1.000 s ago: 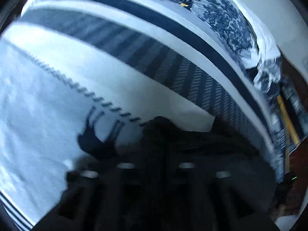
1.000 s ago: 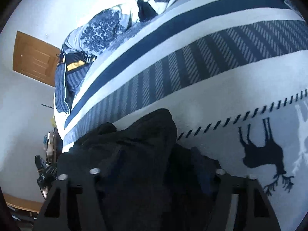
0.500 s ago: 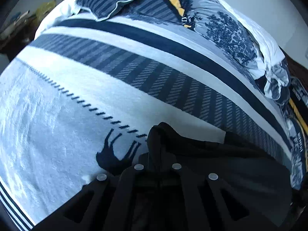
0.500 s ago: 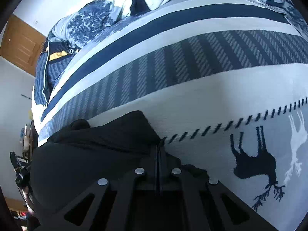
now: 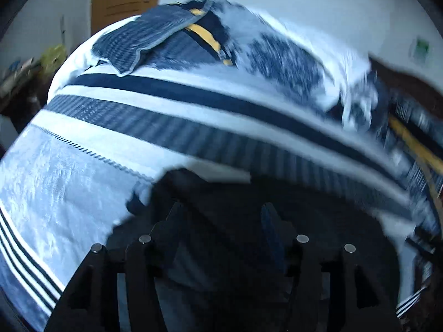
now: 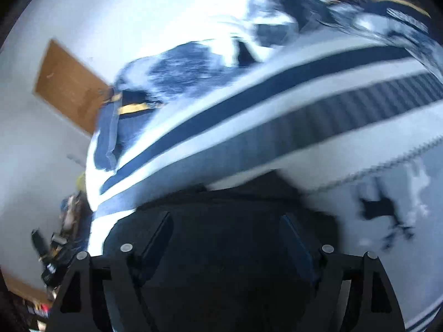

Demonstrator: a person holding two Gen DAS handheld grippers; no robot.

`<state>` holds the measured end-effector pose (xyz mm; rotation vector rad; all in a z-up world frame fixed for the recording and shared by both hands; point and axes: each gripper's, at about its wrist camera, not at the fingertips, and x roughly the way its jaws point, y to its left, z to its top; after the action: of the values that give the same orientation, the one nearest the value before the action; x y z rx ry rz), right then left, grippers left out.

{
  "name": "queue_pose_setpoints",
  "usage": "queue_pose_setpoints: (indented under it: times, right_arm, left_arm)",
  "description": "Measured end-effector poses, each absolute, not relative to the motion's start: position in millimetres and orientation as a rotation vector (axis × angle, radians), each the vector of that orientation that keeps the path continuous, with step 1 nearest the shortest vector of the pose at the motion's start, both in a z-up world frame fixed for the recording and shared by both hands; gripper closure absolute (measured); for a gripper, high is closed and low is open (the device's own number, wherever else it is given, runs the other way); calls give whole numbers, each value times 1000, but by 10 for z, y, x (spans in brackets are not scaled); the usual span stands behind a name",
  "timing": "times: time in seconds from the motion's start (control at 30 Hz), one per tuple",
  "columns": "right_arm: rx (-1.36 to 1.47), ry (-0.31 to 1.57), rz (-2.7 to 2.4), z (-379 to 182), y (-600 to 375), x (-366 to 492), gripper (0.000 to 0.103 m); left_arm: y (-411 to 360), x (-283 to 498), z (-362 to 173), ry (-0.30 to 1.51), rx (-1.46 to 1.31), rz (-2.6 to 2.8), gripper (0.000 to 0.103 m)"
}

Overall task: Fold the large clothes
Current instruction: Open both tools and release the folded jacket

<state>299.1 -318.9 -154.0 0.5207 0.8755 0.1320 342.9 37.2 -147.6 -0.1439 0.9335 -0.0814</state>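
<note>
Lying on the striped blanket (image 5: 116,144), the black garment (image 5: 249,207) looks bunched near the bed's edge, so the fold seems partly made at best; smoothing and further folds likely remain. Both views are blurred. The left gripper (image 5: 221,215) and right gripper (image 6: 225,227) each have their 2 fingers spread apart over the cloth, gripping nothing. Only the right view shows a dark deer motif (image 6: 382,210); only the left shows the blanket's thin stripes (image 5: 25,262).

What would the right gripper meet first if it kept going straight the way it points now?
Most likely the black garment lying between and just ahead of the right gripper and its open fingers, then the striped blanket beyond it. The picture is blurred, so depth is uncertain.
</note>
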Motion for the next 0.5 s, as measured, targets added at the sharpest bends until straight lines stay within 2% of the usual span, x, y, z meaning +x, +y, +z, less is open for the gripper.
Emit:
queue_pose_setpoints:
  times: [0.1, 0.2, 0.33, 0.37, 0.5]
  right_arm:
    - [404, 909, 166, -1590, -2645, 3178, 21]
    - [294, 958, 127, -1834, -2416, 3383, 21]
    - [266, 993, 61, -2227, -2625, 3481, 21]
    - [291, 986, 61, -2269, -2714, 3482, 24]
    - [283, 971, 24, -2374, -2891, 3444, 24]
  left_arm:
    - [57, 3461, -1718, 980, -49, -55, 45]
    - [60, 3555, -1940, 981, -31, 3, 45]
    - [286, 3675, -2168, 995, -135, 40, 42]
    - [295, 3677, -2181, 988, -135, 42, 42]
    - [266, 3707, -2243, 951, -101, 49, 42]
